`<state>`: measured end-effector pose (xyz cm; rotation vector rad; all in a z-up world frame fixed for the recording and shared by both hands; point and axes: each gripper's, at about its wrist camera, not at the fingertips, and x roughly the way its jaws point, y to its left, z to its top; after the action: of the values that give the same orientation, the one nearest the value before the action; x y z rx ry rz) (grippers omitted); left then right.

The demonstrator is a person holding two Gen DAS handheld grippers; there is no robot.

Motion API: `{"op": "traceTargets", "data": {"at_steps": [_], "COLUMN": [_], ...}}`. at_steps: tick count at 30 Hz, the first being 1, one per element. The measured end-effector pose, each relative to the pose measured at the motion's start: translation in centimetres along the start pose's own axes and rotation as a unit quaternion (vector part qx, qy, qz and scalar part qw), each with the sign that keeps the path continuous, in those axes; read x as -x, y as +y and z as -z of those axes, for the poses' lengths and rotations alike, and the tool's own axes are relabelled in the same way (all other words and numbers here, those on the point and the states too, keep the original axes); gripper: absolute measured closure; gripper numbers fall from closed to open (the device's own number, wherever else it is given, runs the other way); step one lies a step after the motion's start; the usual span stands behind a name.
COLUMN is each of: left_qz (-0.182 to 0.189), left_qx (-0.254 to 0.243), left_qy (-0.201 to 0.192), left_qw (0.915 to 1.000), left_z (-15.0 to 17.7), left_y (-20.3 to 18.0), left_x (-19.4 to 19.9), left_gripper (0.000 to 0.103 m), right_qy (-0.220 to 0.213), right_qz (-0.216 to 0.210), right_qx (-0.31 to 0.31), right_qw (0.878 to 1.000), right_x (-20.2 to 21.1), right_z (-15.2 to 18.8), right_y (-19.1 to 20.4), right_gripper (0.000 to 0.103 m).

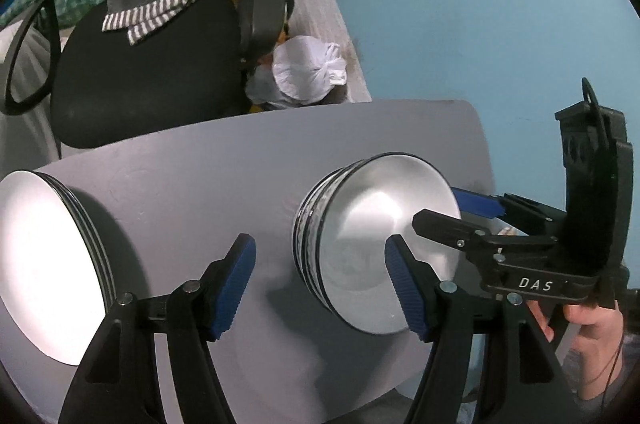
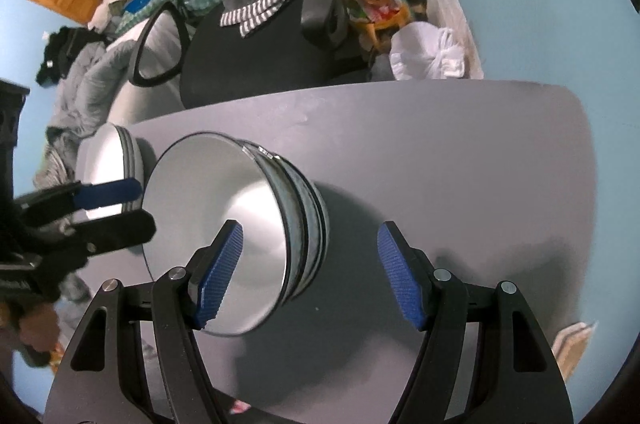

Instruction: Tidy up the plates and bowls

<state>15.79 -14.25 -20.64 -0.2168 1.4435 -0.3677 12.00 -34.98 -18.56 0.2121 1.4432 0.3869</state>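
Left wrist view suggests sorting looks finished: plates [image 1: 44, 264] stacked at the table [image 1: 200, 160] left edge, bowls [image 1: 372, 244] nested mid-table, both left tongs [image 1: 320, 284] and right tongs [image 2: 310, 272] spread open, empty.

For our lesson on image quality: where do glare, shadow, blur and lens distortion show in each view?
Left wrist view: the stack of plates is blown out white by glare; the table edge bows from fisheye distortion. Right wrist view: the stack of bowls casts a soft shadow to its right; the left tool at the frame edge looks blurred.
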Motion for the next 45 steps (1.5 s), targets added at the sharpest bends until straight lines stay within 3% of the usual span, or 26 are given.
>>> {"op": "traceTargets", "data": {"at_steps": [7, 11, 21, 24, 36, 45], "left_qz": [0.000, 0.001, 0.032, 0.057, 0.067, 0.098], "left_qx": [0.026, 0.041, 0.068, 0.085, 0.074, 0.098], "left_qy": [0.017, 0.030, 0.080, 0.084, 0.083, 0.092], "left_qw": [0.9995, 0.9987, 0.9940, 0.9912, 0.9915, 0.9860], "left_z": [-0.4, -0.6, 0.1, 0.3, -0.1, 0.0], "left_y": [0.6, 1.3, 2.2, 2.6, 2.1, 3.1], "left_x": [-2.0, -2.9, -5.0, -5.3, -5.7, -6.4], "left_gripper": [0.037, 0.049, 0.062, 0.063, 0.060, 0.059], "right_qy": [0.030, 0.033, 0.044, 0.045, 0.034, 0.061], "right_qz": [-0.008, -0.005, -0.003, -0.011, -0.014, -0.046], "right_qx": [0.006, 0.007, -0.023, -0.035, -0.050, -0.093], "right_qw": [0.999, 0.999, 0.999, 0.998, 0.998, 0.993], "right_x": [-1.4, -2.0, -2.8, -2.8, -2.7, -3.3], "right_z": [-0.3, -0.4, -0.2, 0.0, 0.4, 0.3], "right_y": [-0.3, -0.4, -1.2, -1.6, -2.0, -3.0], "right_gripper": [0.033, 0.033, 0.033, 0.033, 0.033, 0.033]}}
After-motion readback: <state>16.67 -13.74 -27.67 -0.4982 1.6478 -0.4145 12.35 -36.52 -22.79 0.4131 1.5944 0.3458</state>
